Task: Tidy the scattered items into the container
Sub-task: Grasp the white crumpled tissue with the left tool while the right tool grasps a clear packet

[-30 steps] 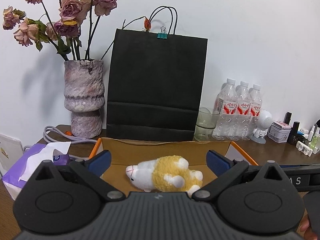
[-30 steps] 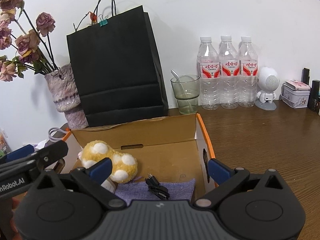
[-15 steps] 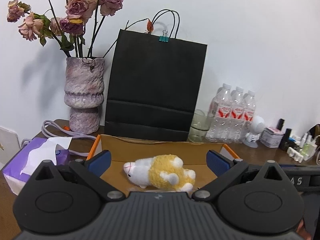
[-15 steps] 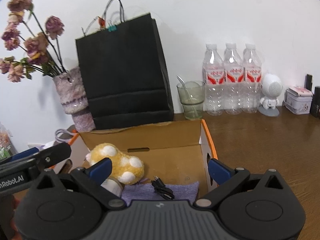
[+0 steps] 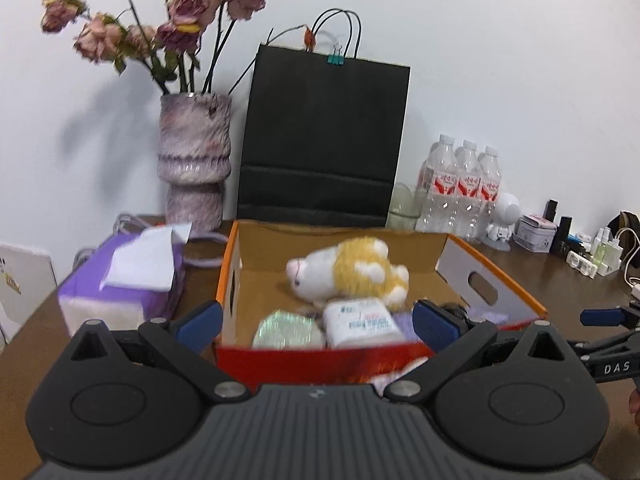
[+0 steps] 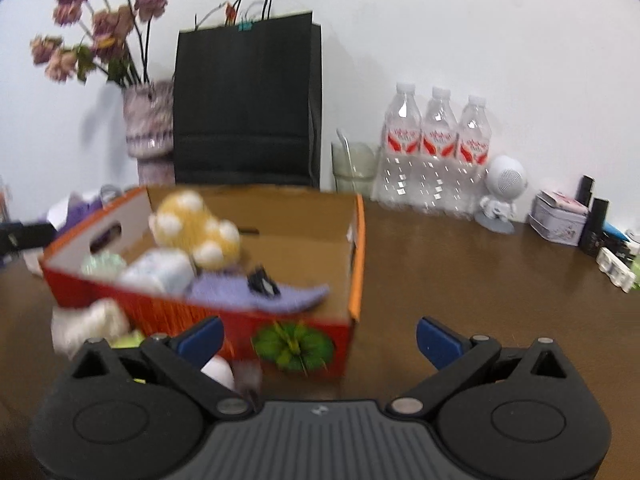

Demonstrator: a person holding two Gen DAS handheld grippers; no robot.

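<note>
An open orange cardboard box [image 5: 230,276] [image 6: 357,248] stands on the brown table. Inside lie a yellow-and-white plush toy [image 5: 352,274] [image 6: 196,226], a white packet [image 5: 360,320] [image 6: 156,270], a shiny green-silver item [image 5: 286,330], a purple cloth [image 6: 260,294] and a small black cable [image 6: 262,282]. My left gripper [image 5: 318,322] is open and empty, in front of the box. My right gripper [image 6: 318,338] is open and empty, in front of the box's near right corner. A pale soft item [image 6: 86,322] and a white object [image 6: 218,370] lie outside the box's front.
A purple tissue box [image 5: 120,284] sits left of the box. Behind stand a vase of dried roses [image 5: 194,160], a black paper bag [image 5: 320,140], a glass [image 6: 354,164], three water bottles [image 6: 434,148], a white figurine [image 6: 502,192], a tin [image 6: 560,222] and small items.
Both grippers have pulled back and up from inside the box, so the box's front wall and the items outside it now show. Both stay open.
</note>
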